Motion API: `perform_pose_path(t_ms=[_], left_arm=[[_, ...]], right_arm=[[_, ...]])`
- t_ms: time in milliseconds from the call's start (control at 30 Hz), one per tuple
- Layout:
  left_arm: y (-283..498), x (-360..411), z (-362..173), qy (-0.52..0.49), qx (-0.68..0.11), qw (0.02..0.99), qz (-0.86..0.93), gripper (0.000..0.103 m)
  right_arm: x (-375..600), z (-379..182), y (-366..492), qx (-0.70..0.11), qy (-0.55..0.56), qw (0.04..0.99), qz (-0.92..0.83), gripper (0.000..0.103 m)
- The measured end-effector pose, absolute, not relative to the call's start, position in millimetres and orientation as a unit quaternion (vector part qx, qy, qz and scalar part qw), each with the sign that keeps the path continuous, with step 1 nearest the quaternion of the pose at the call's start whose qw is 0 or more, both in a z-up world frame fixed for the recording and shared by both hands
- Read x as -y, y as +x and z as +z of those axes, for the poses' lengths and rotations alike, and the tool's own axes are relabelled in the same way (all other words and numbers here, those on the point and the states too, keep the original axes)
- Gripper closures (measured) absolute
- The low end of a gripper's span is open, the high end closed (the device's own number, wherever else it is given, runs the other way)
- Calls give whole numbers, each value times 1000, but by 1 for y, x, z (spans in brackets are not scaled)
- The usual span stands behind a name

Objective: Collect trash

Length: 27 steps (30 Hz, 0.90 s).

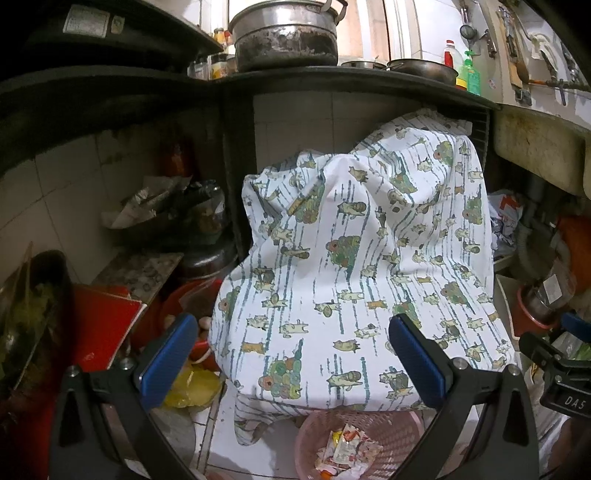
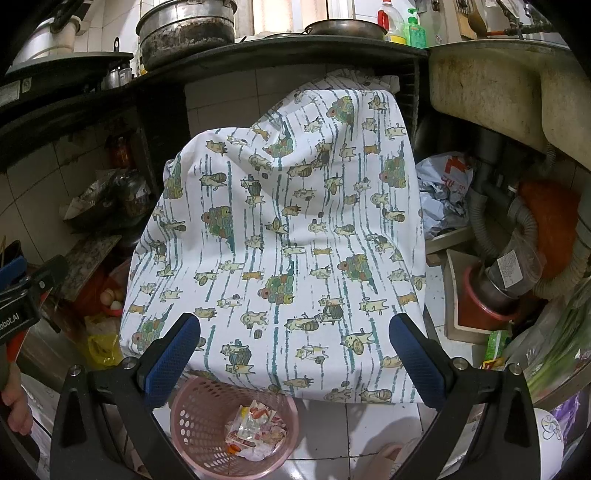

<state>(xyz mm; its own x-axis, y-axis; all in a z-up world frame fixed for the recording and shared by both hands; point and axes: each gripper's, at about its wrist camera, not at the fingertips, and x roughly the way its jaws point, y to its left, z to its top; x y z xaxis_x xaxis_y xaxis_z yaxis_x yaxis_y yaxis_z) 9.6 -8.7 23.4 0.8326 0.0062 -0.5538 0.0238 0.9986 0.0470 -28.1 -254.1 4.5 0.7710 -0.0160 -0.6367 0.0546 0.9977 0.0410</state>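
Left wrist view
Left gripper [image 1: 293,354]: we see its black arms and blue-padded fingers spread wide apart, released, with nothing between them.
Printed cloth [image 1: 354,258]: a white fabric sheet with teal stripes and small cat figures drapes over a bulky form at the centre, under the dark counter edge [image 1: 332,79].
Pink perforated plastic basket [image 1: 391,439]: it stands on the white tiled floor at 6 o'clock, partly under the cloth's hem.
Trash [image 1: 349,452]: crumpled red-and-white wrappers lie inside the basket.
Right gripper [image 1: 554,365]: its black body enters at 4 o'clock; from here we cannot tell how its jaws stand.
Blackened metal pot [image 1: 286,33]: it sits on the counter at 12 o'clock.
Yellow plastic bag [image 1: 195,387]: it lies on the floor at 7 o'clock, beside the cloth.

Right wrist view
Right gripper [image 2: 293,354]: we see both blue-padded fingers held wide apart, released and empty.
Basket [image 2: 195,417]: it stands at 6 o'clock, just below the cloth [image 2: 280,236], near the left finger.
Trash [image 2: 255,428]: the wrappers rest in the basket's bottom.
Left gripper [image 2: 26,288]: it shows at 9 o'clock, held by a hand [image 2: 14,398]; its jaw state is hidden here.
Grey corrugated drain hose [image 2: 532,236]: it curves under the stained sink [image 2: 491,88] at 3 o'clock.
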Motion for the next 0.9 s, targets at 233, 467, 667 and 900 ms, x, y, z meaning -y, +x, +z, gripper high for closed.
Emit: perform_pose_path(t_ms=[233, 467, 667, 900], left_arm=[[12, 6, 23, 21, -292, 956, 2, 0], [11, 7, 23, 21, -292, 956, 3, 0], [13, 4, 22, 16, -297, 955, 1, 0], [13, 1, 21, 12, -299, 954, 3, 0]], right_arm=[[254, 4, -29, -339, 28, 940, -18, 0], [253, 4, -30, -339, 29, 940, -18, 0], [254, 5, -28, -339, 29, 940, -18, 0], [254, 4, -29, -341, 30, 940, -17, 0]])
